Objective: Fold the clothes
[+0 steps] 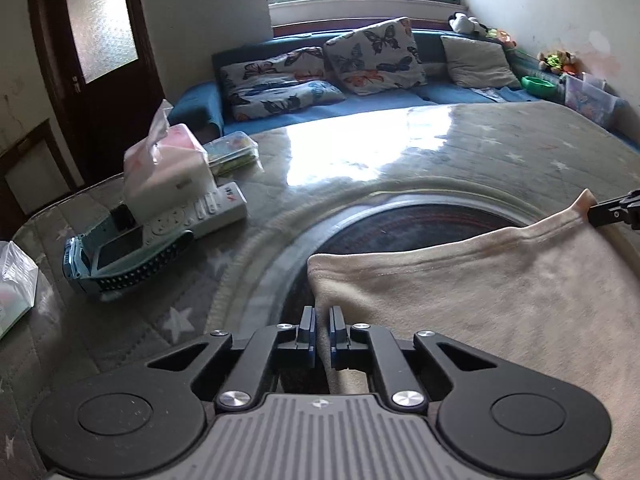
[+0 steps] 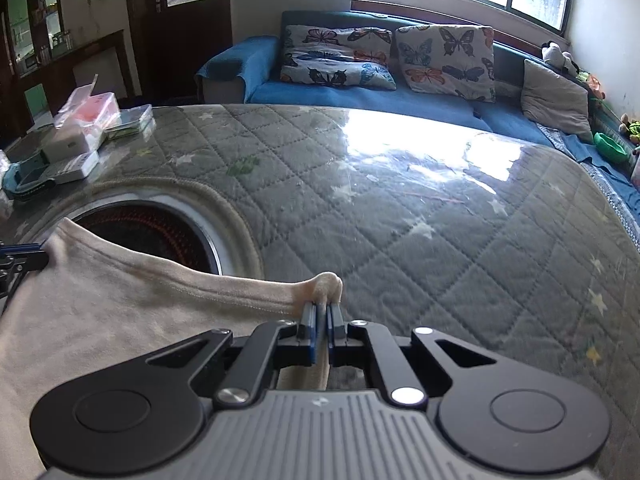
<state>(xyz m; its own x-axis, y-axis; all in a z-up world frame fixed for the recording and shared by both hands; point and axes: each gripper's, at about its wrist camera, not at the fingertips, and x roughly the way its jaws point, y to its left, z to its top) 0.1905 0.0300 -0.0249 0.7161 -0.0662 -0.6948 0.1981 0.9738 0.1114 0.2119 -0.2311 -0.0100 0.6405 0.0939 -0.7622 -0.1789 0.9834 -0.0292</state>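
Right wrist view: cream garment [image 2: 120, 312] pinched at both hem corners.
Soft, light, limp cloth is gripped by left tongs [image 1: 322, 316] and right tongs [image 2: 322, 312], beside the worktop's round opening [image 2: 156, 232].

Home living room: cushioned sofa [image 2: 360, 92]

Open stretch: the quilted table [image 2: 400, 208] is lying bare from 12 to 3 o'clock of the right gripper [image 2: 322, 312].
Clutter: a tissue box [image 1: 168, 168], remote [image 1: 200, 216] and toy car [image 1: 120, 252] are crowding 10 o'clock of the left gripper [image 1: 322, 320].
Hazard: the round heater opening [image 1: 420, 228] is gaping at 12 o'clock.
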